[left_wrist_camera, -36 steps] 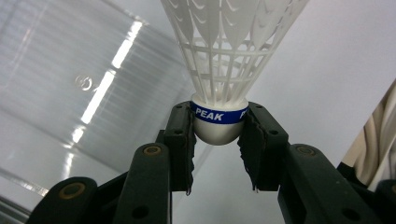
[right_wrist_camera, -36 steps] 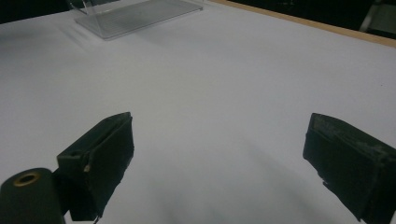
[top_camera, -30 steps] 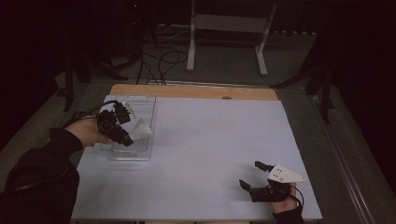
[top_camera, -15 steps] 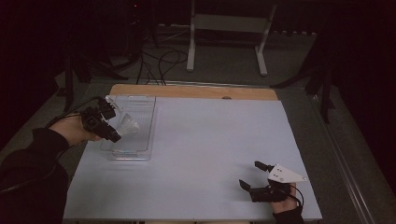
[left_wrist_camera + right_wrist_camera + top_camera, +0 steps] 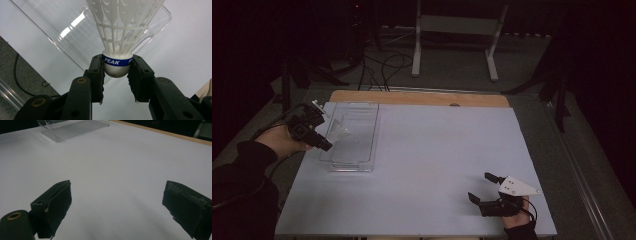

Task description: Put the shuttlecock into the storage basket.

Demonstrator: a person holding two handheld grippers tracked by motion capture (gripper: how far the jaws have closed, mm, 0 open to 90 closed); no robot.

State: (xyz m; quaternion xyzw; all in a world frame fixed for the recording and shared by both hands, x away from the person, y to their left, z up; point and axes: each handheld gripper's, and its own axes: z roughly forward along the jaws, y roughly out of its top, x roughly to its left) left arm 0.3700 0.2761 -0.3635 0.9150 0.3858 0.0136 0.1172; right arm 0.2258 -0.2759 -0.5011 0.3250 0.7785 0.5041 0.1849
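On the white worktop we keep a clear plastic tray as our landmark. Over its left edge, our left tool pinches a white shuttlecock by its rounded cork, feathers pointing away, sparing them. Well right of the tray, our right tool rests wide, empty.

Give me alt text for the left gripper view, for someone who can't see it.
Two black jaws of the left gripper clamp the rounded white cork of a white shuttlecock, whose blue band reads PEAK and whose feathered skirt flares away from the camera. Behind it lies a clear plastic tray on a white table.
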